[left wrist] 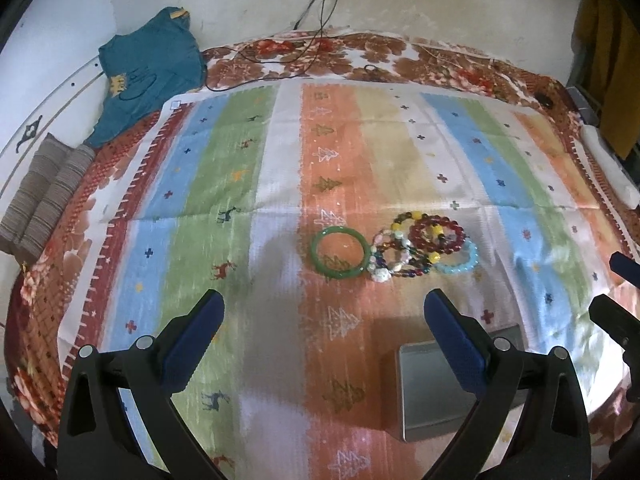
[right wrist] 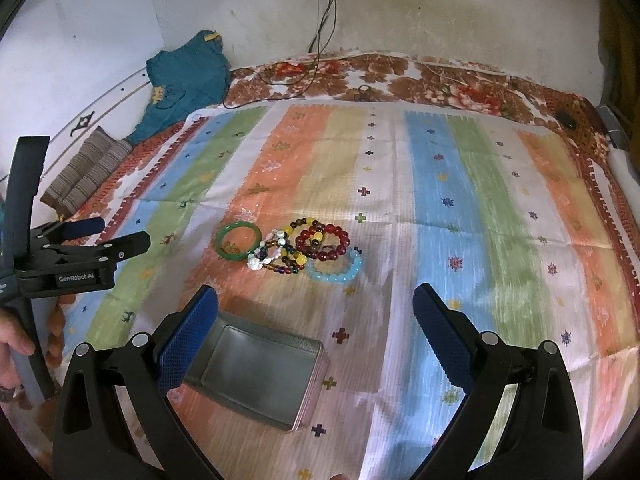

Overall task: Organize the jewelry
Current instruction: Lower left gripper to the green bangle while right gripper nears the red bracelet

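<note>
Nothing has gone into the tin yet — it lies open and bare on the striped cloth, close in front of the right gripper, partly behind that gripper's left finger. All the jewelry sits in one small heap further out on the cloth, well clear of the tin, so by my reading the sorting has not started and every piece is left to move.

Counting the heap: one green bangle at its left edge, lying flat and just touching the beads beside it; one dark red bead bracelet on top toward the right; one pale blue bead bracelet at the right edge; one string with yellow and dark beads; and one of white and mixed-colour beads. That makes about five pieces, though the overlapping strands in the middle are tangled enough that there could be one more.

Both tools hover empty above the cloth. The left gripper has its jaws spread wide with nothing between them — the right one likewise.
</note>
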`<state>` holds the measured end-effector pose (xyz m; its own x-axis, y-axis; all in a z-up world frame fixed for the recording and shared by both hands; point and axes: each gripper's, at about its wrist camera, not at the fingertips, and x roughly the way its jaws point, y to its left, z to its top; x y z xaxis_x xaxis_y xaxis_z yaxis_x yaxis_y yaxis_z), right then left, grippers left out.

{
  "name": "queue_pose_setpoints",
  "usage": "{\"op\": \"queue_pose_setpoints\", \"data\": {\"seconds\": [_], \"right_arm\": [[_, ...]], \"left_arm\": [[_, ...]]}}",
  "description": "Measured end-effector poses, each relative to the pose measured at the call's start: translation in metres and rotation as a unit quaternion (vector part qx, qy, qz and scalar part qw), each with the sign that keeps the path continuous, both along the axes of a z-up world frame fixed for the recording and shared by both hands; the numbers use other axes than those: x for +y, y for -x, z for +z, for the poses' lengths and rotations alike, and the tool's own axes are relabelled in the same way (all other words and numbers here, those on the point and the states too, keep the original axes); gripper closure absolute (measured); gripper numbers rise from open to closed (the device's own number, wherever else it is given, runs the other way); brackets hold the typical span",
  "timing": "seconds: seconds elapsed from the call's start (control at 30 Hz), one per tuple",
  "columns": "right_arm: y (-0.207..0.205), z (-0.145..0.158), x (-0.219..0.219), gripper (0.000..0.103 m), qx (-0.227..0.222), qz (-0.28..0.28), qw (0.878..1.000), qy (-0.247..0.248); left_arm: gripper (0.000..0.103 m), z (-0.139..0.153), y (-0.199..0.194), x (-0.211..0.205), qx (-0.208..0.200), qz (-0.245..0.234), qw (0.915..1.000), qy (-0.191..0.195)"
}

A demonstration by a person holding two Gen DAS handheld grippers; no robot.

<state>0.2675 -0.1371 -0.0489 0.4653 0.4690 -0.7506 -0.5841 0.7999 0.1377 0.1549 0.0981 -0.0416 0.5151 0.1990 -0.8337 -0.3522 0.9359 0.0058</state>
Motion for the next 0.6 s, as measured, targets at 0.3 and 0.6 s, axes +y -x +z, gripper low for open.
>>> {"op": "queue_pose_setpoints", "data": {"seconds": [0.3, 0.6], "right_arm": [[-0.024, -0.011, 0.015, 0.004, 0.010, -0.003, 1.000, 0.009], [-0.053, -0.036, 0.029, 0.004, 0.034, -0.015, 0.999, 0.026]], "left_arm": [[0.005, -0.013, -0.018, 0.013, 0.019, 0.011, 0.9997, -0.003], [0.005, -0.037, -0.040, 0.026, 0.043, 0.021, 0.9988, -0.001]]}}
